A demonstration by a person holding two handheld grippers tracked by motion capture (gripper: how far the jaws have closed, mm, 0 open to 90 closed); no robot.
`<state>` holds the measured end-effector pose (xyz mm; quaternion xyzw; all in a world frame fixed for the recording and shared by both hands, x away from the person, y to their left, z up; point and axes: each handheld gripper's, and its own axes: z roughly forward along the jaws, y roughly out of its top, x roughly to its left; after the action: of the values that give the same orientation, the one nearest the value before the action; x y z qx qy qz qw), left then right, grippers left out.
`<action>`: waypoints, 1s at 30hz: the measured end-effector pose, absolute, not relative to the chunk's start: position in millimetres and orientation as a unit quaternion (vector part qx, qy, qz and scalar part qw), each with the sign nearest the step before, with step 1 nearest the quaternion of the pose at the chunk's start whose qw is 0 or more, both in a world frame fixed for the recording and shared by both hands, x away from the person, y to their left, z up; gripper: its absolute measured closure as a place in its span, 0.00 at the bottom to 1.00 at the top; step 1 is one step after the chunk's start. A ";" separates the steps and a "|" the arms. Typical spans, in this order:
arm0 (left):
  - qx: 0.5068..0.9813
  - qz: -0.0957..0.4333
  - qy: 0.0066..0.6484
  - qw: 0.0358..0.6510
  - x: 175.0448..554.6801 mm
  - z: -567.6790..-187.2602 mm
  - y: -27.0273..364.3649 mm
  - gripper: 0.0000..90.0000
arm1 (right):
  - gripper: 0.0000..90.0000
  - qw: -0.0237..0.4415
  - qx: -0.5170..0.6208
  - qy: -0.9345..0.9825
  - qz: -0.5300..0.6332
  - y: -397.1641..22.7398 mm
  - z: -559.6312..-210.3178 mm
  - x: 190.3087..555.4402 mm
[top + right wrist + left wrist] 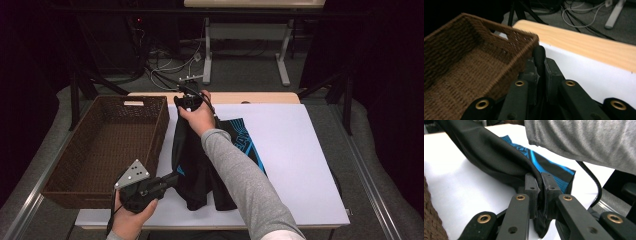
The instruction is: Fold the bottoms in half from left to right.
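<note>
A black garment with blue stripes (200,160) is lifted off the white table top (300,150), stretched between my two grippers. My left gripper (175,178) is near the table's front edge, shut on the garment's near edge. In the left gripper view the black cloth (496,157) is pinched between the jaws of the left gripper (540,178). My right gripper (189,102) is at the far side, next to the basket's corner, shut on the far edge. The right gripper view shows a fold of black cloth (539,56) clamped in the right gripper (539,65).
A brown wicker basket (75,190) stands at the table's left, its inside bare (461,72). A grey sleeve (240,180) crosses over the garment. A wooden strip (586,45) runs along the table's far edge. Cables and desk legs (282,60) lie on the floor beyond.
</note>
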<state>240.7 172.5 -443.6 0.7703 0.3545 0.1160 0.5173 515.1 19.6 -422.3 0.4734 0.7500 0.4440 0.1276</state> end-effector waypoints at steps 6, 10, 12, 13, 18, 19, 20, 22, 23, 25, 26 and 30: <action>0.770 0.124 0.340 0.525 238.6 -434.3 162.9 0.94 | 0.91 0.128 0.457 0.751 0.459 16.7 -405.2 514.4; 0.777 0.122 0.329 0.523 239.9 -434.8 150.9 0.94 | 0.91 0.129 0.460 0.754 0.451 6.9 -408.9 515.4; 0.778 0.116 0.326 0.524 241.4 -435.8 144.2 0.94 | 0.91 0.127 0.464 0.752 0.450 0.2 -410.5 516.7; 0.780 0.117 0.323 0.524 242.5 -436.1 142.4 0.94 | 0.91 0.126 0.467 0.750 0.450 -3.4 -411.0 517.3; 0.782 0.104 0.317 0.527 248.3 -437.8 128.8 0.94 | 0.91 0.127 0.477 0.745 0.449 -22.8 -412.9 520.3; 0.782 0.103 0.316 0.528 249.0 -437.9 126.9 0.94 | 0.91 0.127 0.479 0.743 0.450 -27.1 -413.2 521.1; 0.782 0.102 0.315 0.529 250.3 -437.9 123.8 0.94 | 0.91 0.128 0.480 0.742 0.450 -30.4 -413.3 521.7; 0.784 0.101 0.310 0.529 251.9 -437.6 119.3 0.94 | 0.91 0.128 0.485 0.738 0.451 -40.1 -413.3 523.2; 0.785 0.099 0.308 0.529 252.8 -437.6 117.2 0.94 | 0.91 0.126 0.489 0.736 0.451 -43.9 -413.1 523.5; 0.785 0.097 0.307 0.529 253.9 -438.0 112.9 0.94 | 0.91 0.126 0.491 0.734 0.451 -51.1 -413.1 524.2; 0.785 0.095 0.305 0.530 254.7 -438.5 111.0 0.94 | 0.91 0.129 0.491 0.734 0.450 -54.5 -413.3 524.5; 0.787 0.091 0.301 0.531 256.0 -439.5 104.4 0.94 | 0.91 0.132 0.496 0.732 0.448 -65.2 -413.8 524.5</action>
<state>256.0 104.4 -439.5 0.7868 0.3009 0.0908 0.5313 524.5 -65.2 -413.8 0.4957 0.7321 0.4483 0.1318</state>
